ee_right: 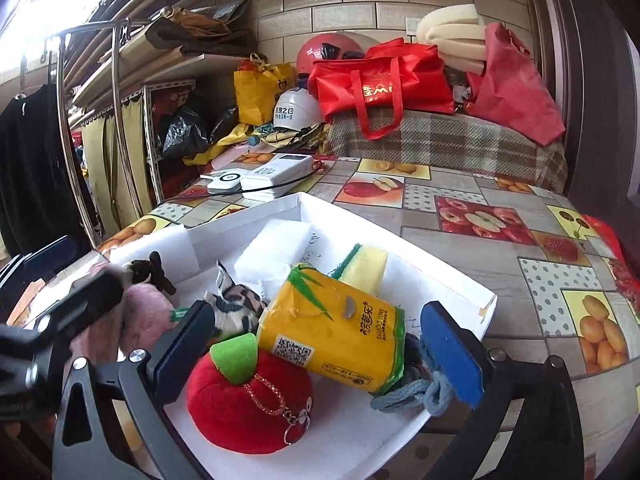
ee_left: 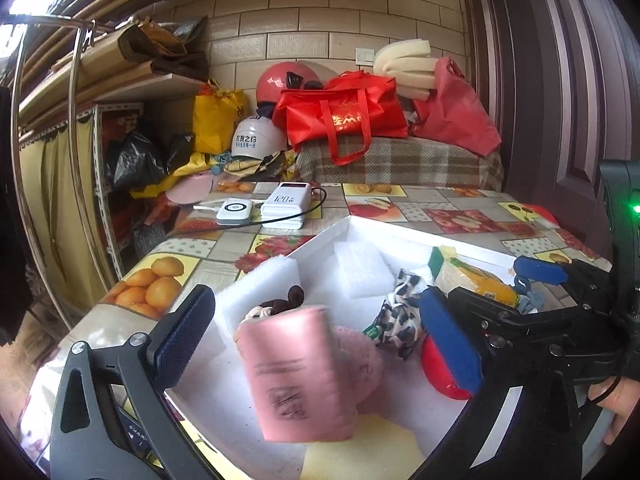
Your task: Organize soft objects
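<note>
A shallow white box (ee_left: 400, 233) (ee_right: 394, 245) on the fruit-print table holds the soft things. In the left wrist view a blurred pink tissue pack (ee_left: 296, 376) stands between the fingers of my left gripper (ee_left: 316, 340), and both pads are clear of it. A pink plush (ee_left: 366, 364) lies behind the pack. In the right wrist view my right gripper (ee_right: 320, 354) is open around a yellow tissue pack (ee_right: 332, 328) without touching it. The pack rests on a red apple plush (ee_right: 248, 404). A leopard-print cloth (ee_right: 234, 308) lies between the two packs.
White foam blocks (ee_right: 276, 248) (ee_left: 264, 284), a green-yellow sponge (ee_right: 366, 266), black hair ties (ee_right: 152, 270) and a grey cord (ee_right: 416, 394) also lie in the box. Power banks (ee_left: 286, 204) with a cable sit on the table behind. Red bags (ee_left: 344, 116) and helmets (ee_left: 256, 138) crowd the back.
</note>
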### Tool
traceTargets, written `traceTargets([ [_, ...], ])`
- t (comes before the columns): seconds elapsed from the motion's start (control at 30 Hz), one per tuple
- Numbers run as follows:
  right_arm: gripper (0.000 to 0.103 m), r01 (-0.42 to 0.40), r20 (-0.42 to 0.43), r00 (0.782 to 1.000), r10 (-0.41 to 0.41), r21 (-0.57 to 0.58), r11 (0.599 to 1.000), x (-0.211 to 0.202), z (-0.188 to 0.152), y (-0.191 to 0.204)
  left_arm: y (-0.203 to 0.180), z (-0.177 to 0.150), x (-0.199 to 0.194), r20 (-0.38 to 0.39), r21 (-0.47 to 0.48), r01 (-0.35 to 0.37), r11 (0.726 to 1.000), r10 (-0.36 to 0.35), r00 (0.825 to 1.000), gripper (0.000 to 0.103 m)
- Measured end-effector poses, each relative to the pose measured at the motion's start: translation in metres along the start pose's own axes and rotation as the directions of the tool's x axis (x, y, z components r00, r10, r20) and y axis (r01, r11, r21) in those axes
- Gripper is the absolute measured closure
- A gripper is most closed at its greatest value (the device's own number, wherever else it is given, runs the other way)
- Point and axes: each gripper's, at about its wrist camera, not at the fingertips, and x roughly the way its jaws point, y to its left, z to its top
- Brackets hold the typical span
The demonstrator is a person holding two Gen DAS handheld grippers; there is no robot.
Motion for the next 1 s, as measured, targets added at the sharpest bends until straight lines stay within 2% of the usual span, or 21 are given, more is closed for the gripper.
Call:
traceTargets([
  [1.0, 0.0, 0.025, 0.062, 0.998, -0.024, -0.02, 0.999, -0.013, 0.001, 0.004, 0.002, -0.001, -0.005, 0.022, -0.013, -0.006, 1.0, 0.007, 1.0, 0.0],
])
